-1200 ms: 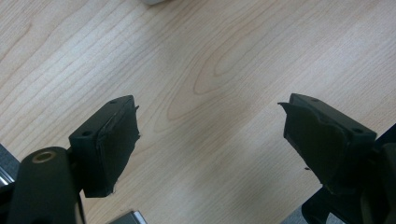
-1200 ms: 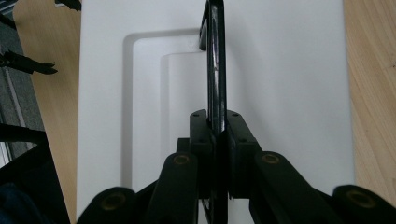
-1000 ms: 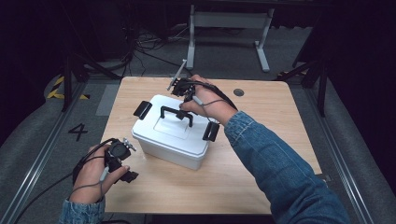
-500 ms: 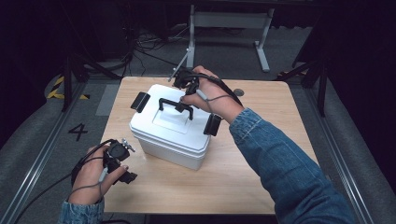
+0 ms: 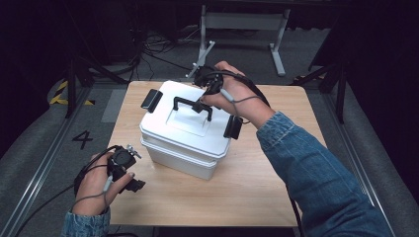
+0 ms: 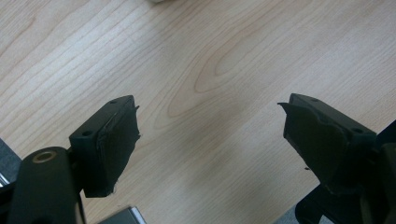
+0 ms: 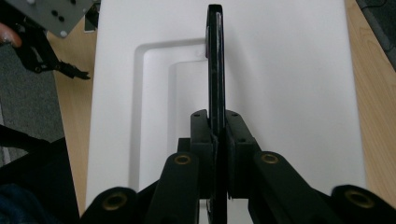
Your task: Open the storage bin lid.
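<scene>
Your right gripper (image 7: 217, 140) stays clamped on the handle (image 5: 192, 106); the white box (image 5: 185, 133) has slid farther away. Your left gripper (image 6: 210, 140) hovers wide open beside the box.

Box (image 5: 185, 136) sits mid-table (image 5: 276, 197); left claw (image 5: 129, 178) at its left.

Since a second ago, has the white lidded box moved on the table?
Yes. In the high view the white lidded box, held at its black handle by the right hand-held gripper, has slid toward the wooden table's far edge and turned slightly.
</scene>
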Motion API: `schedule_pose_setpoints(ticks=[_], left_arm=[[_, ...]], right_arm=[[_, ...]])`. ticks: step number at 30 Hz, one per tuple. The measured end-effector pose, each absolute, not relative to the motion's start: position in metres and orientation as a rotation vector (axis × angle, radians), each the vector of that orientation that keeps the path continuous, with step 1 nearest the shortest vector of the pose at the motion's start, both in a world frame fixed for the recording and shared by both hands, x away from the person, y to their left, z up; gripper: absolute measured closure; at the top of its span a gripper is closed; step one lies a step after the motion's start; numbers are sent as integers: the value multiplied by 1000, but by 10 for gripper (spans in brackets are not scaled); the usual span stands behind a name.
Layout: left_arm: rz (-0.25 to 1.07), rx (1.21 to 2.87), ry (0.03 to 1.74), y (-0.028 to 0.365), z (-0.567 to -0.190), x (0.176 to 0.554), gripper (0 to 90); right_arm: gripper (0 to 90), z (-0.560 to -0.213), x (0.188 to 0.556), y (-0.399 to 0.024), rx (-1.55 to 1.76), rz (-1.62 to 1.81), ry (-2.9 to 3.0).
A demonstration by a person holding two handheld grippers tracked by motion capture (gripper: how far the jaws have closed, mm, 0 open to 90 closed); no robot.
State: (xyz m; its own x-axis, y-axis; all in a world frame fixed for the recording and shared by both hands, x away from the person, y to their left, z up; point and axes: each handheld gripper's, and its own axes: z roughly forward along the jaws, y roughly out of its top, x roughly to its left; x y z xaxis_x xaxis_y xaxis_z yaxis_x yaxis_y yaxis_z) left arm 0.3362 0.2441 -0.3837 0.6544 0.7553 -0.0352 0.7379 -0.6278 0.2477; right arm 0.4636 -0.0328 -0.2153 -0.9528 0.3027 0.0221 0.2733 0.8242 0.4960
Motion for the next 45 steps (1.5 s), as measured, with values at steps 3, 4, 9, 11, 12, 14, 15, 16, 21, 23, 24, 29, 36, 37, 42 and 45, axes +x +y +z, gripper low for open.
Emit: schedule_pose_setpoints(ticks=[3, 4, 9, 11, 12, 14, 15, 16, 21, 23, 24, 29, 36, 37, 42, 45], left_arm=[[78, 2642, 1216, 247, -384, 338, 193], [71, 2643, 1220, 248, -384, 338, 198], [69, 2607, 1241, 251, -381, 338, 204], [67, 2600, 1255, 253, -381, 338, 208], [74, 2604, 1247, 254, -381, 338, 210], [68, 2600, 1251, 255, -381, 338, 210], [54, 2593, 1263, 256, -381, 338, 210], [53, 2590, 1266, 256, -381, 338, 211], [49, 2590, 1266, 257, -382, 339, 207], [73, 2599, 1259, 258, -381, 340, 205], [55, 2577, 1278, 257, -382, 339, 200], [42, 2554, 1281, 259, -380, 338, 185], [55, 2568, 1271, 261, -381, 338, 188], [55, 2561, 1273, 261, -381, 338, 188], [68, 2560, 1265, 263, -381, 339, 186], [71, 2565, 1262, 264, -382, 340, 184]], right_arm=[[844, -211, 461, -48, 464, 794, 2935], [844, -210, 461, -54, 463, 801, 2927], [844, -207, 460, -82, 505, 813, 2903], [844, -207, 460, -95, 526, 787, 2893], [844, -207, 459, -99, 533, 777, 2890], [844, -206, 459, -111, 561, 764, 2879], [844, -206, 460, -116, 578, 764, 2872], [844, -206, 460, -123, 593, 768, 2865], [844, -207, 461, -149, 654, 770, 2845], [844, -208, 463, -160, 680, 771, 2837], [844, -209, 463, -164, 690, 771, 2834], [844, -209, 465, -186, 733, 752, 2806], [844, -210, 466, -213, 792, 755, 2787], [844, -211, 466, -217, 801, 753, 2784], [844, -216, 467, -238, 842, 741, 2775], [844, -219, 467, -248, 869, 745, 2766]])
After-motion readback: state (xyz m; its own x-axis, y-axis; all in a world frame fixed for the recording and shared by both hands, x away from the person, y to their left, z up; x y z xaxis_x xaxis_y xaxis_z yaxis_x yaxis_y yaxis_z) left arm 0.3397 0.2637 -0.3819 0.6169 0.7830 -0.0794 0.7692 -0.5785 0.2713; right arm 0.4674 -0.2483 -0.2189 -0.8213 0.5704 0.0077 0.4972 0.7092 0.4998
